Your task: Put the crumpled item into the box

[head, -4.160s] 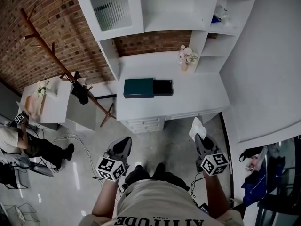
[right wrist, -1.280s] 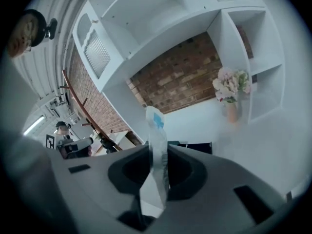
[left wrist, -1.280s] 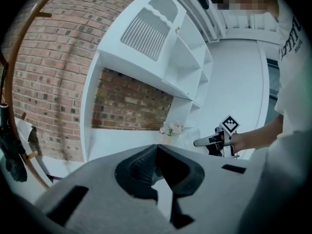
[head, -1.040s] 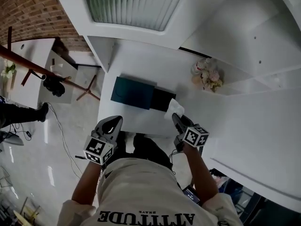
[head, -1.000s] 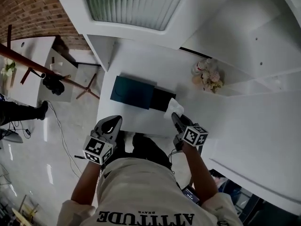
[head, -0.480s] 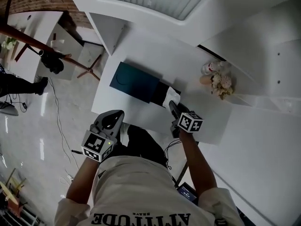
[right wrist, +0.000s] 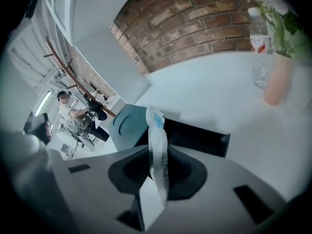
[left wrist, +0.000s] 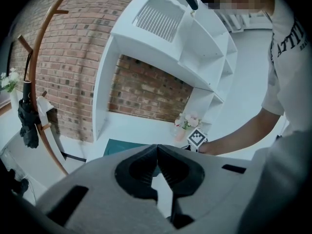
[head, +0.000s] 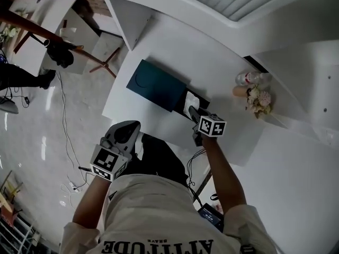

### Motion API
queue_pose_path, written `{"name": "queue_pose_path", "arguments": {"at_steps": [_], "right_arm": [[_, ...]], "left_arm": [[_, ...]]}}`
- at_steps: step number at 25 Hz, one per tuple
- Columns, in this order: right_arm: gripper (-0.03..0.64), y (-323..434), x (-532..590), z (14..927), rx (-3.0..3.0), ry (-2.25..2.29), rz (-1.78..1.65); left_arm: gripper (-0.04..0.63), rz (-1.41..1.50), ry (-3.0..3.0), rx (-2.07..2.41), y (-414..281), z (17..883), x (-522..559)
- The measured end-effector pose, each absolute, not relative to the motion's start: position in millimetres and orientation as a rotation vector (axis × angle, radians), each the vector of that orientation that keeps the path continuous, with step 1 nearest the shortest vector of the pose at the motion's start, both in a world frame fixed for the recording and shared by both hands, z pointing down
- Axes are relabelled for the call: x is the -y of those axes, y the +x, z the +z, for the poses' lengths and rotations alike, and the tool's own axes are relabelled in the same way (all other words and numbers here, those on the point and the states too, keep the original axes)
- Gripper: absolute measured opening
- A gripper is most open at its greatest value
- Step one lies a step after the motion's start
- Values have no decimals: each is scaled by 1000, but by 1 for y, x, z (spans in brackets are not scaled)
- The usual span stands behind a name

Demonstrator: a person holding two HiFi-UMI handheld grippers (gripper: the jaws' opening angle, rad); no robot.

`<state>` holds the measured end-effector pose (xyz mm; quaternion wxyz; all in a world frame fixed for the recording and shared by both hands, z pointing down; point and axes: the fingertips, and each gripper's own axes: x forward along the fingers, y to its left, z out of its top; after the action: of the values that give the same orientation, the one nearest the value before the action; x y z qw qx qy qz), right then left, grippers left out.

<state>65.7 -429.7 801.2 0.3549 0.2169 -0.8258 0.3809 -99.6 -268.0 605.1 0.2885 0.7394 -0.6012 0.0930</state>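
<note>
My right gripper (head: pixel 192 110) is shut on the crumpled item (right wrist: pixel 156 130), a white wad with a blue patch that sticks up between the jaws. In the head view the crumpled item (head: pixel 192 100) hangs over the open black box (head: pixel 203 102) on the white desk (head: pixel 159 52). The box's dark teal lid (head: pixel 153 84) lies just left of it. My left gripper (head: pixel 126 134) hovers at the desk's near edge, left of the box. In the left gripper view my left gripper (left wrist: pixel 157 148) is shut, with nothing between the jaws.
A vase of flowers (head: pixel 258 98) and a plastic bottle (head: pixel 248 79) stand at the back right of the desk, under white shelving. A wooden coat rack (head: pixel 37 30) and a person (head: pixel 18 77) are off to the left on the floor.
My right gripper has come down and forward with the crumpled item, from the desk's front edge to over the open box. My left gripper has sunk slightly.
</note>
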Motion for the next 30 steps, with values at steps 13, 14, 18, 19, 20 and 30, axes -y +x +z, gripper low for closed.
{"name": "queue_pose_path", "arguments": {"at_steps": [13,14,18,19,20,30], "right_arm": [[80,44,434,835,2007,556,1085],[80,46,437,837,1999,573,1067],[94,66,443,845,1930,638,960],[105,71,443,846,1911,643,919],[118,76,443,846,1894,642,872],[221,101,447,837,1916,599,577]], "left_arm": [[26,250,1915,1654,-109,612,265],[26,252,1915,1655,-109,612,265],[26,253,1913,1652,-107,614,265],[26,254,1915,1650,-106,614,265],[26,255,1918,1649,-105,614,266],[26,247,1933,1630,-87,616,269]]}}
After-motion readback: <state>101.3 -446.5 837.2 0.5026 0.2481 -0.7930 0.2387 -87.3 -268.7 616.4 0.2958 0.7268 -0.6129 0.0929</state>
